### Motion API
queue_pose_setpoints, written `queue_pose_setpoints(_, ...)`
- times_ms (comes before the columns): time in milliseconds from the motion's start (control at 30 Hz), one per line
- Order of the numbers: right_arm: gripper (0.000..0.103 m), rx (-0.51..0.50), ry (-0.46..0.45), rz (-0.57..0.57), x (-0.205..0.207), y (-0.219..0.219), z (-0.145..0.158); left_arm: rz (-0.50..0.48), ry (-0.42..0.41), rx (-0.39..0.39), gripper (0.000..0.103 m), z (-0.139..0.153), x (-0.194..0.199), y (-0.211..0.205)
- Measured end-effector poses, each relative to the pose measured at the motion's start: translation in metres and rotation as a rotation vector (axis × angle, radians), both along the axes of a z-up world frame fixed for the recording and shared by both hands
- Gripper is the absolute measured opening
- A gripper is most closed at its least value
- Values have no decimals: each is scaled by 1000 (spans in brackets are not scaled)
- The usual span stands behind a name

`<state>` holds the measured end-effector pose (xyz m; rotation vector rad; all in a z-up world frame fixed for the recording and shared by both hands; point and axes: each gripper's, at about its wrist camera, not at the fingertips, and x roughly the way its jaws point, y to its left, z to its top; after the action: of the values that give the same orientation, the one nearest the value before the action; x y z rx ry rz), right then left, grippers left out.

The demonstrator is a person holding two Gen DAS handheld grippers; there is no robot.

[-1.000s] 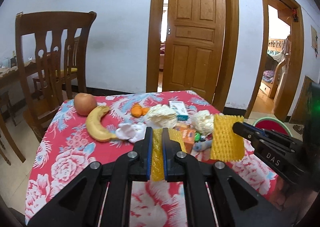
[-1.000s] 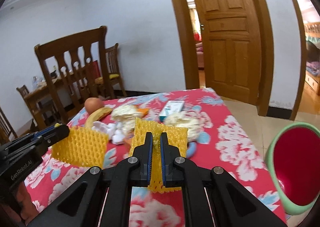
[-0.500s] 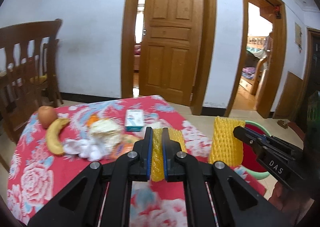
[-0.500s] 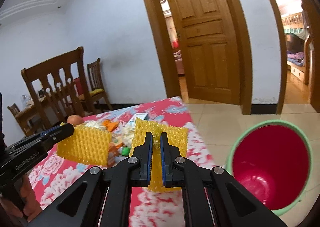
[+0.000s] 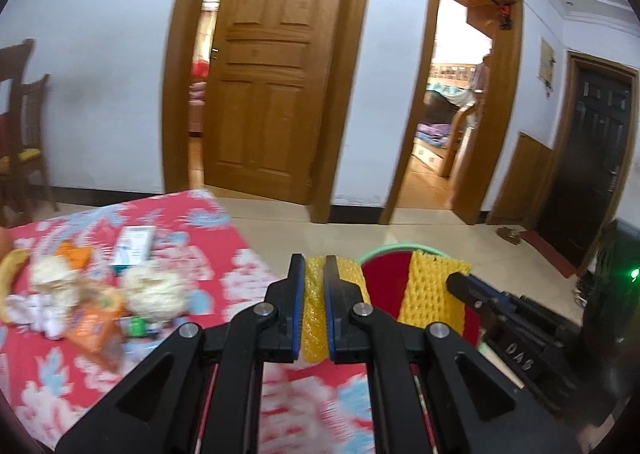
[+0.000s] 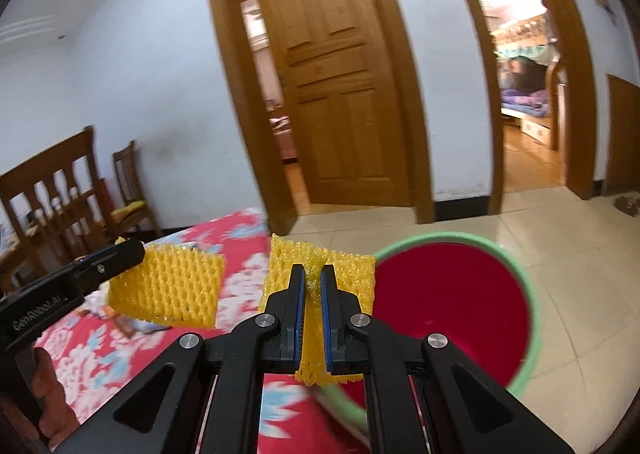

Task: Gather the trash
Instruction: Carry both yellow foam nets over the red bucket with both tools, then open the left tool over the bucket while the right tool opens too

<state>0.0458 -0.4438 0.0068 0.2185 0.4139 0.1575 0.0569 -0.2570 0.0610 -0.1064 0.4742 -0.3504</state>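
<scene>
Scanning from the left, the table (image 5: 168, 222) under its red floral cloth carried a banana (image 5: 10, 274), white crumpled wads (image 5: 154, 290), an orange wrapper (image 5: 94, 328) and a small white box (image 5: 134, 246), all blurred, so finer detail was uncertain. Next, the left gripper (image 5: 314, 266) was clamped on a yellow foam net (image 5: 314, 318). To its right, the right gripper (image 6: 314, 274) pinched a second yellow foam net (image 6: 288, 266). Farthest right stood the red bin with a green rim (image 6: 452, 302) on the tiled floor, just beside the table's edge.
</scene>
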Motion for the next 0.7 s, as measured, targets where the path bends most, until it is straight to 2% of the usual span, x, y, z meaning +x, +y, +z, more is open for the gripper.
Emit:
queue_pose_setpoints(200, 7, 59, 47, -146, -4, -57, -19, -86, 16, -31, 7, -4, 18, -57)
queue_pose_setpoints(400, 7, 73, 91, -246, -4, -99, -37, -139, 60, -7, 7, -29, 33, -106)
queue_pose_setpoints(533, 7, 95, 104, -277, -4, -113, -42, -165, 80, 18, 7, -43, 34, -126)
queue_pose_setpoints(700, 7, 84, 98, -276, -3, -111, -45, -179, 73, 32, 7, -48, 33, -135)
